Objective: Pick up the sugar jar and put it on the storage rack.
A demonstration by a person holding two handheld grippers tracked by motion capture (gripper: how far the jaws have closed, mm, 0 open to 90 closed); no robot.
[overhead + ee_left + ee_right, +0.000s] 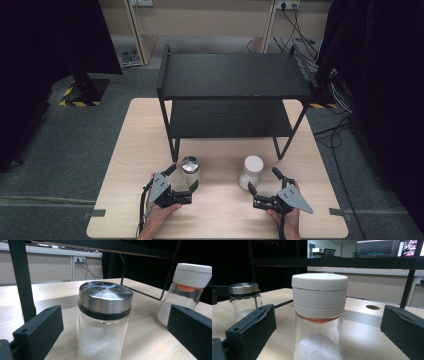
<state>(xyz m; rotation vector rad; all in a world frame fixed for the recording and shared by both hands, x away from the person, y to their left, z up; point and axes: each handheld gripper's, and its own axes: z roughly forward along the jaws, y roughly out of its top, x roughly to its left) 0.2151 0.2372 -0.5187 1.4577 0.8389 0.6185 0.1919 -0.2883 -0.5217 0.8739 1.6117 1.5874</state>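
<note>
High view: your left gripper (182, 179) stands wide around the steel-lidded jar (190, 170), at eleven o'clock from your left hand, pads clear of the glass. Your right gripper (263, 181) brackets the white-lidded jar (250, 171) likewise. Both jars stand before the black shelf (232, 75), probably staged for lifting onto it.
</note>
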